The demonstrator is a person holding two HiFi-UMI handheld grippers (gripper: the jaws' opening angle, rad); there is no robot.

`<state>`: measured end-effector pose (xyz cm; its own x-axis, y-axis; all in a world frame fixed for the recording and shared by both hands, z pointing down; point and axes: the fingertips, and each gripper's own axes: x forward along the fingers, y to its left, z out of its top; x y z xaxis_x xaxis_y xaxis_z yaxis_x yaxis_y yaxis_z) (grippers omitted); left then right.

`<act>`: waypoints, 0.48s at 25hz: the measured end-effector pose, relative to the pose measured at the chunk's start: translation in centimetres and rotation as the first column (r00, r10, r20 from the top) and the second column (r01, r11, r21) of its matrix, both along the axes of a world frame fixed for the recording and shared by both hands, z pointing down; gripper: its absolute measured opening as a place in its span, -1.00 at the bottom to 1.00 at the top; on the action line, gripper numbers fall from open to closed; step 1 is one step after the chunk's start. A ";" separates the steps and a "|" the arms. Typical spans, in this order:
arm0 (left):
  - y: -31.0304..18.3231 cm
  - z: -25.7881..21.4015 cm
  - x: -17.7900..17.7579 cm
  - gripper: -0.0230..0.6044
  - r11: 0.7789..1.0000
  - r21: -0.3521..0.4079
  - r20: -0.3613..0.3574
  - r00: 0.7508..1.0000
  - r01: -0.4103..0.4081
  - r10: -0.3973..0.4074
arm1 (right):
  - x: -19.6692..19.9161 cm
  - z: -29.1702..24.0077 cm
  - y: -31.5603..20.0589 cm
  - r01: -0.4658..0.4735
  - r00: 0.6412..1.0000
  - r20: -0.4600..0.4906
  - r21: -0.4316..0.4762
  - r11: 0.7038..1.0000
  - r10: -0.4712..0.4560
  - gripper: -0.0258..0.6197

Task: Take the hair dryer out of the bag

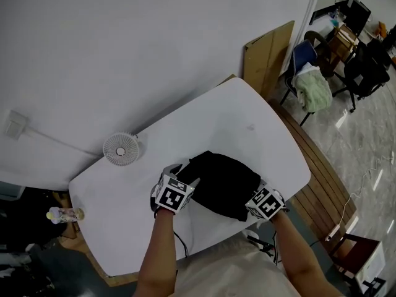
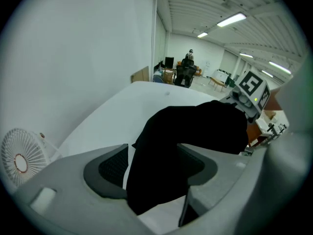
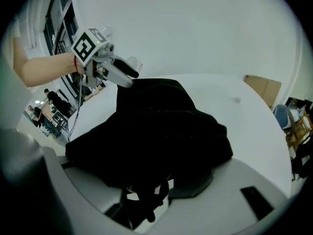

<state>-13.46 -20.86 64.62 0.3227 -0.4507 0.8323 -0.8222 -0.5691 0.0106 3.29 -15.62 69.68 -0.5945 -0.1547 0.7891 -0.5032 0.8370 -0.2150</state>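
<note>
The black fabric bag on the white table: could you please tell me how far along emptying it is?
Done: nothing visible; no hair dryer shows outside the black fabric bag. In hand: the right tool seems to grip bunched fabric, while the left tool is open with fabric loose between its jaws. Remaining: open the bag and pull the dryer out.

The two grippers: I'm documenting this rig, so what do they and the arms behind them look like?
The grey plastic left gripper and right gripper each carry a white cube with black square markers. Their jaws are light grey with dark ribbed pads. A thin black cable trails from the left gripper. Both forearms are bare; no sleeves show.
</note>
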 end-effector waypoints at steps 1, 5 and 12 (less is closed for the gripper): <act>0.2 0.7 -0.1 0.01 1.000 -0.029 -0.012 1.000 0.002 -0.003 | 0.1 0.0 0.1 0.017 1.000 -0.001 0.004 1.000 -0.017 -0.29; 0.8 2.2 -0.2 0.01 0.994 -0.101 -0.114 0.992 0.034 -0.045 | 0.3 0.0 0.6 0.057 0.998 -0.010 0.014 0.998 -0.057 -0.29; 2.5 2.2 -0.8 -0.87 0.978 -0.190 -0.170 0.978 0.086 -0.119 | 0.0 -0.5 1.0 0.094 0.995 -0.019 0.024 0.995 -0.094 -0.29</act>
<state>-14.24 -18.36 66.83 0.4339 -0.3373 0.8354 -0.8515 -0.4566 0.2579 3.31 -14.67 69.23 -0.5933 -0.1186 0.7962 -0.4255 0.8858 -0.1851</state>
